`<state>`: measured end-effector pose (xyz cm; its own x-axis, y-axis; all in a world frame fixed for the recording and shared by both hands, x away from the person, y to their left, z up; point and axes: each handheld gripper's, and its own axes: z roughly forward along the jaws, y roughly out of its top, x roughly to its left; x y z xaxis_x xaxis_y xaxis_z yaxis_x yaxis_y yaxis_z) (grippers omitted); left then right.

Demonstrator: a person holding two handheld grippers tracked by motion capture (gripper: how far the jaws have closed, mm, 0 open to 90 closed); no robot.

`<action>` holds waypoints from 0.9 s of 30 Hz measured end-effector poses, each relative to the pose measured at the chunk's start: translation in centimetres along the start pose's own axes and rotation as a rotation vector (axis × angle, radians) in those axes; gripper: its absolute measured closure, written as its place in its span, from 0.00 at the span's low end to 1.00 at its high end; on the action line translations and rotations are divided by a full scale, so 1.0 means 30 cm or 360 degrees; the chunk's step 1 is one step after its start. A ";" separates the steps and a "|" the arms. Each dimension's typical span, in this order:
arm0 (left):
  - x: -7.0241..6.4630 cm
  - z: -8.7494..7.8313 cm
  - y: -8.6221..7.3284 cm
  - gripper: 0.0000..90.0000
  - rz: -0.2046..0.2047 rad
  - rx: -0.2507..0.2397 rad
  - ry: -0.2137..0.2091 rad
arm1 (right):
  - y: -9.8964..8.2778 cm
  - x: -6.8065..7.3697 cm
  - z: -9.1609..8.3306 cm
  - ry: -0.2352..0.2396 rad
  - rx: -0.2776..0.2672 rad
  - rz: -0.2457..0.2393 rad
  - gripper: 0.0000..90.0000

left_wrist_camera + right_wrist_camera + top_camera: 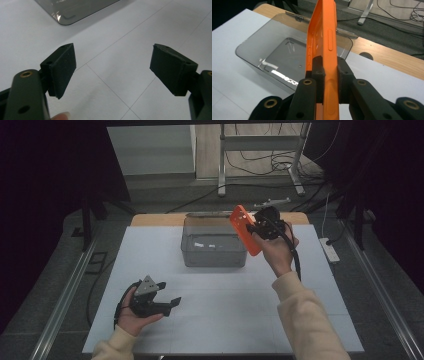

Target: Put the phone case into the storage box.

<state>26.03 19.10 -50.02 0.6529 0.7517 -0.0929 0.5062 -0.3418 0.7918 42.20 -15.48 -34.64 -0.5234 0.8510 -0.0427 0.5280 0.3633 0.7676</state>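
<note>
A big white table (pixel 225 320) fills the middle of the high view, with a strip of wood at its far edge. Near the top middle of that view stands a see-through grey box (pixel 214 247) with no lid, and it looks empty inside. Just right of the box, held up in the air, is an orange phone case (pixel 245 229). The right gripper (pixel 256 231) has its two black jaws pressed tight on the case, pinching the thin side edge near one end. In the right gripper view the phone case (pixel 323 37) stands up tall in the middle of the frame, with the box (pixel 287 53) behind and below it on the left. It looks like the job is to put the case into the box, and the case seems to be close beside the opening already. The case is probably very light and a bit bendy, like soft plastic or rubber, so it may flop or twist if held by a corner. It is not likely to break. A grip on the thicker side rim, like the one here, seems a good place to hold. At the lower left of the high view, the left gripper (pixel 167 295) rests low over the table with its jaws spread wide, holding nothing.
</note>
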 end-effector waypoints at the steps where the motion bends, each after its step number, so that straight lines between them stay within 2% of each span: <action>1: 0.000 0.000 0.000 0.23 0.0000 -0.0001 0.0000 | 0.001 -0.002 0.005 -0.0008 0.0007 0.0002 0.89; 10: 0.001 -0.002 0.000 0.23 0.0000 -0.0003 0.0002 | 0.020 -0.023 0.036 -0.0087 0.0086 0.0025 0.89; 27: 0.004 -0.005 0.001 0.23 -0.0003 -0.0015 0.0006 | 0.081 -0.038 0.067 -0.0108 0.0281 0.0098 0.89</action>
<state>26.02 19.26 -49.92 0.6498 0.7545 -0.0919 0.5021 -0.3353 0.7972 45.42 -14.80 -33.99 -0.4434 0.8951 -0.0464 0.6697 0.3653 0.6465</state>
